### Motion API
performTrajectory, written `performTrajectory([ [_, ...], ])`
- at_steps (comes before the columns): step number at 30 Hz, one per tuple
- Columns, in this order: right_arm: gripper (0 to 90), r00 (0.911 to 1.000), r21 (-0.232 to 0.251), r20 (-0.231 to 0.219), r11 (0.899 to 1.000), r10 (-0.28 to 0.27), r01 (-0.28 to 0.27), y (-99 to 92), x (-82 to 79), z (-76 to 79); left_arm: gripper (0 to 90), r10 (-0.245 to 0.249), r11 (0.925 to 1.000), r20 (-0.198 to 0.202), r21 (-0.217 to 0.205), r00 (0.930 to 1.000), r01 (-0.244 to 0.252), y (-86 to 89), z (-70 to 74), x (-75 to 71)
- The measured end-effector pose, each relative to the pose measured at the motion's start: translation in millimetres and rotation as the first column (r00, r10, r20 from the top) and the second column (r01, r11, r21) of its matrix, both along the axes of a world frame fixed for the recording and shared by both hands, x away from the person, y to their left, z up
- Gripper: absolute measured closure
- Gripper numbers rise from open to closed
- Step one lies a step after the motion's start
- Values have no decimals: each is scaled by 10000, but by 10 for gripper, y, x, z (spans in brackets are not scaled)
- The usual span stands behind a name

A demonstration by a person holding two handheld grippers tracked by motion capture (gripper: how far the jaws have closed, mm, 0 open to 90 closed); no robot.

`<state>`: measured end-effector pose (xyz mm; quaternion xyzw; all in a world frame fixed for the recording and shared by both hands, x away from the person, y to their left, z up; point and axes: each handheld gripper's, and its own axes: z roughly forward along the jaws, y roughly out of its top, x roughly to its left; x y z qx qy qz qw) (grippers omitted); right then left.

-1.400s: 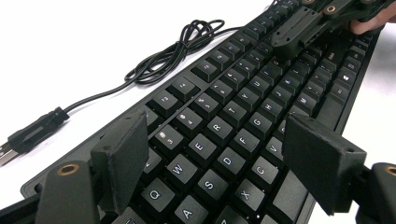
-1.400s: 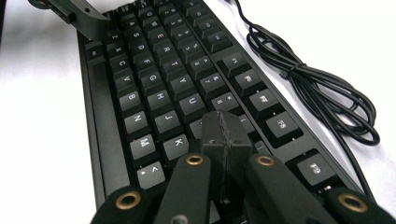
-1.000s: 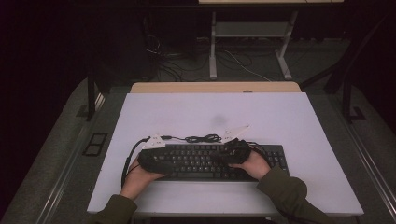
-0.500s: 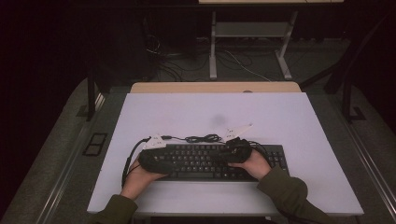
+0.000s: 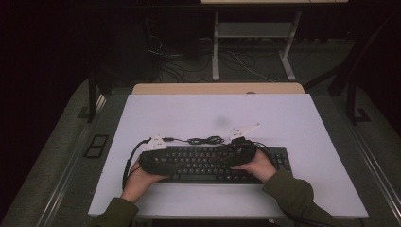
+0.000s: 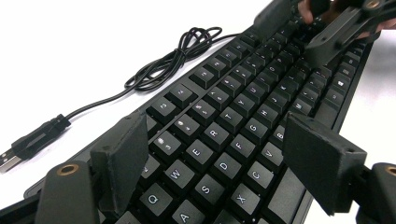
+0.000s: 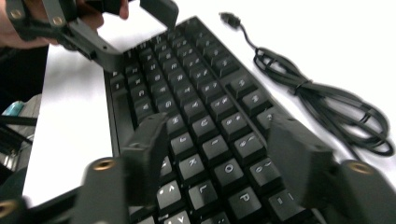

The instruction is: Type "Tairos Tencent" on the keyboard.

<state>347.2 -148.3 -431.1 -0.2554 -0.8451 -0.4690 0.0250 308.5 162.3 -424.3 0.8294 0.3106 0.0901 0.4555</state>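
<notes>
A person seated at a white table (image 5: 293, 123) holds a two-jaw gripper in each hand over a black full-size computer keyboard (image 5: 208, 163), which lies flat near the table's front edge, its long side running across the table. The left gripper (image 6: 219, 163) hovers above the keyboard's left end, its black jaws spread apart over the letter keys around E, D and C, with nothing pinched between them. The right gripper (image 7: 219, 154) is poised over the keyboard's right-hand letter block, near the K, L, O and P keys; its jaws have just been opening and now stand apart, with only the key tops below them and nothing gripped. In the high view both grippers lie over the keyboard, the left gripper (image 5: 158, 158) at its left end and the right gripper (image 5: 241, 151) toward its middle-right, each topped by a pale three-cornered plate. The keyboard's black cable (image 5: 205, 140), loosely bundled in a coil, rests on the table just behind the keyboard, its USB plug (image 6: 11, 156) lying free on the white surface.
</notes>
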Motion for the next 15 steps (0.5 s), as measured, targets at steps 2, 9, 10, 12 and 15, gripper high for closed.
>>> performTrajectory([
  [2, 309, 9999, 168, 129, 9998, -69, 67, -15, 1, 29, 222, -6, 10000, 21, -13, 10000, 6, 6, 2, 2],
  [9, 194, 9976, 391, 618, 9988, -309, 285, -52, 8, 77, 226, 50, 10000, 63, -70, 10000, -49, 20, 22, -2],
  [10, 191, 9973, 416, 647, 9986, -338, 311, -58, 7, 84, 227, 55, 10000, 73, -79, 10000, -55, 21, 23, -3],
  [12, 186, 9967, 483, 715, 9982, -381, 347, -65, 12, 92, 229, 53, 9999, 77, -92, 10000, -52, 24, 27, -6],
  [15, 183, 9961, 554, 777, 9977, -424, 381, -79, 22, 103, 237, 50, 10000, 94, -84, 9999, -49, 31, 33, -11],
])
